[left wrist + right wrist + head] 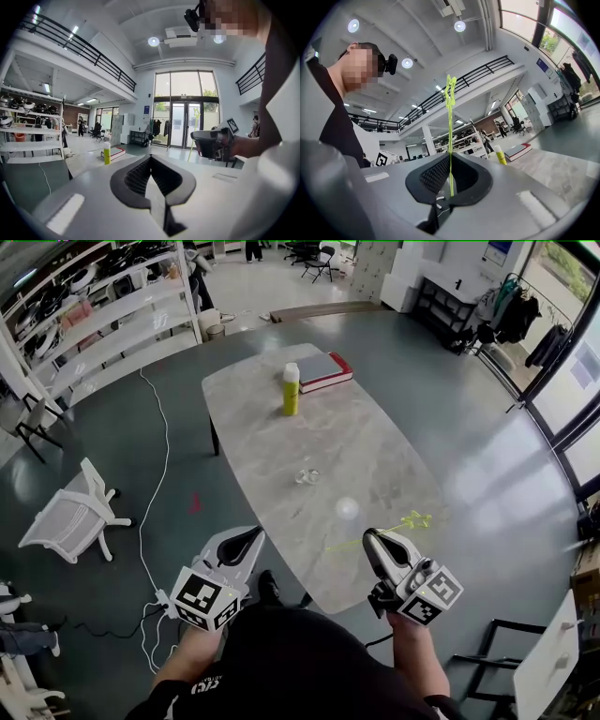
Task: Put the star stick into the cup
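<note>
My right gripper [376, 539] hovers at the near right edge of the marble table [281, 446], shut on the thin yellow-green star stick [413, 519]. In the right gripper view the stick [450, 140] rises straight out from between the closed jaws, star at its top. A small clear glass cup [307, 476] stands mid-table, and a white round cup-like thing [347, 508] sits nearer to me. Both lie ahead and left of the right gripper. My left gripper [249, 537] hangs off the table's near left edge. Its jaws [151, 159] are shut on nothing.
A yellow bottle [292, 390] and a red-edged book [322, 370] stand at the table's far end. A white chair [75, 517] and a white cable [150, 521] are on the floor to the left. Shelving [103, 315] lines the far left.
</note>
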A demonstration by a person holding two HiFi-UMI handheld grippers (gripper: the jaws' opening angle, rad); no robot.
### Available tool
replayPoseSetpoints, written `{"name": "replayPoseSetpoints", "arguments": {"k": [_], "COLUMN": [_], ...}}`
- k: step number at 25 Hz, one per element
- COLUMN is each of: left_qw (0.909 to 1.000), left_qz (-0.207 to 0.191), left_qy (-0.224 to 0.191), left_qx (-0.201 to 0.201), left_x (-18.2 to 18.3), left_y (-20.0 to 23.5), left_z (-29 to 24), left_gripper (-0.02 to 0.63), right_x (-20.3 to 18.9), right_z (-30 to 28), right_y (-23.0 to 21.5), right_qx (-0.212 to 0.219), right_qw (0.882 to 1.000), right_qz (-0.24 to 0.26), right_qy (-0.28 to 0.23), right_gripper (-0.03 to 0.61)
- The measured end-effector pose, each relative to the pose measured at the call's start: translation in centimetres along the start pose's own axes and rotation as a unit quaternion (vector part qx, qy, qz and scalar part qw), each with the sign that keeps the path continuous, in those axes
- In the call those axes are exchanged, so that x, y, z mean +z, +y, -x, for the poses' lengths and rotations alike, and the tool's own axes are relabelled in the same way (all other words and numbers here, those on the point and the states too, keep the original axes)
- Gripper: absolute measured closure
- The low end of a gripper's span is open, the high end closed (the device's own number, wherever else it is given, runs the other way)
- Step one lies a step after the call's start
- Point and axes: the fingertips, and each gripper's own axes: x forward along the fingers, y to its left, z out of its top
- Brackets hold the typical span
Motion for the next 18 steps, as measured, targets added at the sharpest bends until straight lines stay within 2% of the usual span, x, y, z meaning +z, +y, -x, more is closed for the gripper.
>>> {"name": "replayPoseSetpoints", "arguments": {"k": [10, 15, 18], "left_qw": [0.9986, 0.9975, 0.9963], "left_qz": [-0.015, -0.008, -0.021], "left_qy": [0.029, 0.03, 0.035], "left_qx": [-0.041, -0.063, -0.075], "left_x": [-0.2, 0.0, -0.7], "left_y": [6.8, 10.5, 12.3], "left_z": [-5.3, -7.9, -9.4], "left_gripper": [0.611, 0.612, 0.611], "right_x": [0.2, -0.3, -0.7], "right_z": [-8.1, -11.8, -13.4], "right_y": [-4.0, -6.2, -7.7], "right_qx": [-0.031, -0.053, -0.063], "right_qw": [0.999, 0.998, 0.998], "right_qz": [-0.002, -0.001, 0.001], "right_qy": [0.009, 0.021, 0.024], "right_gripper": [0.557, 0.557, 0.557]}}
